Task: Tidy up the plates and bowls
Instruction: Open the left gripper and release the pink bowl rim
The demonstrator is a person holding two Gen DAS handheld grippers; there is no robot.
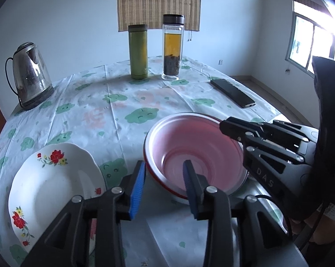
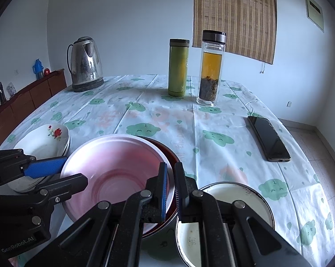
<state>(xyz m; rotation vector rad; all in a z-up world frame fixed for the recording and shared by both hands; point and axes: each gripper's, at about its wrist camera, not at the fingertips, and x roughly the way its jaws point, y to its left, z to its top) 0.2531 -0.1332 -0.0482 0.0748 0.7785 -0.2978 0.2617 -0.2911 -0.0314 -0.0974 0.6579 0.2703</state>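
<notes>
The pink bowl (image 2: 114,175) is nested in a red-rimmed bowl (image 2: 170,155) on the table (image 2: 167,120), largely hidden by it. Its near rim is straddled, untouched, by the parted left gripper (image 1: 164,183). The far rim is pinched by the right gripper (image 2: 170,191). A white enamel bowl (image 2: 234,198) is partly covered.

Two hand-held grippers angled downward, side by side

The left gripper (image 1: 164,188) has its blue-padded fingers (image 1: 136,191) standing apart, not pressing on anything. The right gripper (image 2: 171,191) has its fingers (image 2: 164,191) drawn nearly together on a thin rim. Each black linkage shows in the other's view, the right one coming in from the right, the left one from the left.
</notes>
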